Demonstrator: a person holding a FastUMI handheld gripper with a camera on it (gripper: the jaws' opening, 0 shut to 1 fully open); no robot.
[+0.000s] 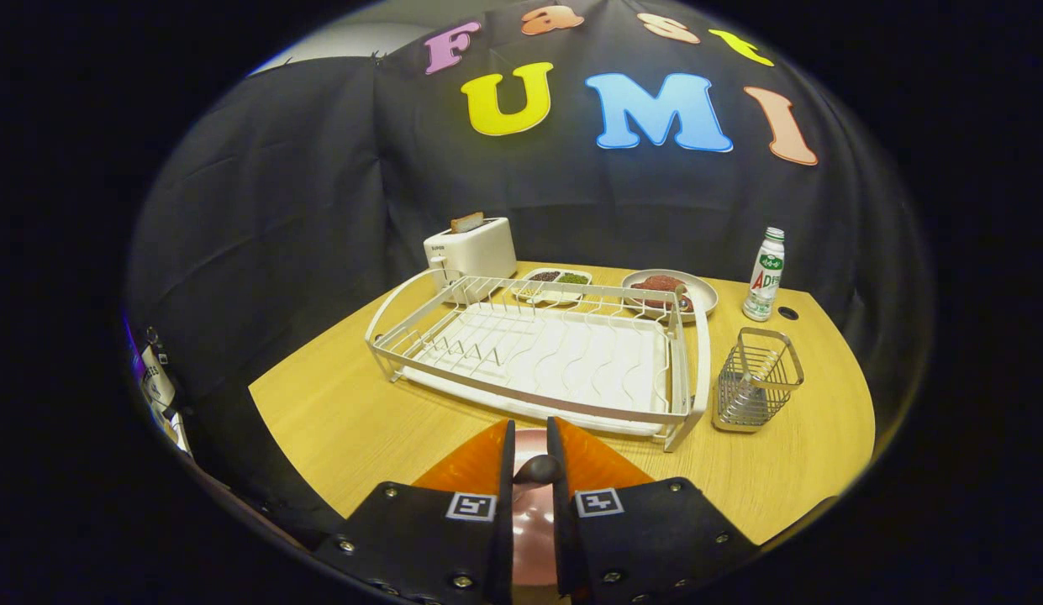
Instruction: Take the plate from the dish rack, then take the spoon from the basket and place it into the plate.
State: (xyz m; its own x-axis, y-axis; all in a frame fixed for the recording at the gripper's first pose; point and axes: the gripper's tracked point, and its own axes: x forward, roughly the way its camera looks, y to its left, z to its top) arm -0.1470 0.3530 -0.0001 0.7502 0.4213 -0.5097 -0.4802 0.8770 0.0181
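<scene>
Low in the middle of the frame, the gripper (531,458) has its two fingers drawn close together, with a dark rounded thing (535,468) caught in the narrow gap between them; it looks like the end of the spoon's handle, though I cannot tell for sure, nor whether both fingers truly press on it. Under and between the fingers shows the pink plate (534,521), lying on the wooden counter (345,420) at the bottom centre, most of it hidden by the gripper's body.

Just beyond the fingertips, across the middle of the frame, stands the white wire dish rack (538,353) on its drip tray; no dishes stand in it, and its near rail runs close ahead of the fingers. To the right of the rack, near its near right corner but apart from it, stands the wire mesh basket (756,380), upright; what lies inside it is too small to tell.

Behind the rack, toward the upper middle, a white toaster (475,249) sits at the rack's far left corner with a slice of bread (467,222) poking out of its slot. To its right a small divided dish (556,281) holds dark and green fillings, and further right a round grey plate (671,292) carries something reddish-brown. A small bottle (765,275) with a green and white label stands upright at the right, behind the basket, with a dark round hole (787,313) in the counter just beside it. Black cloth hangs behind everything.
</scene>
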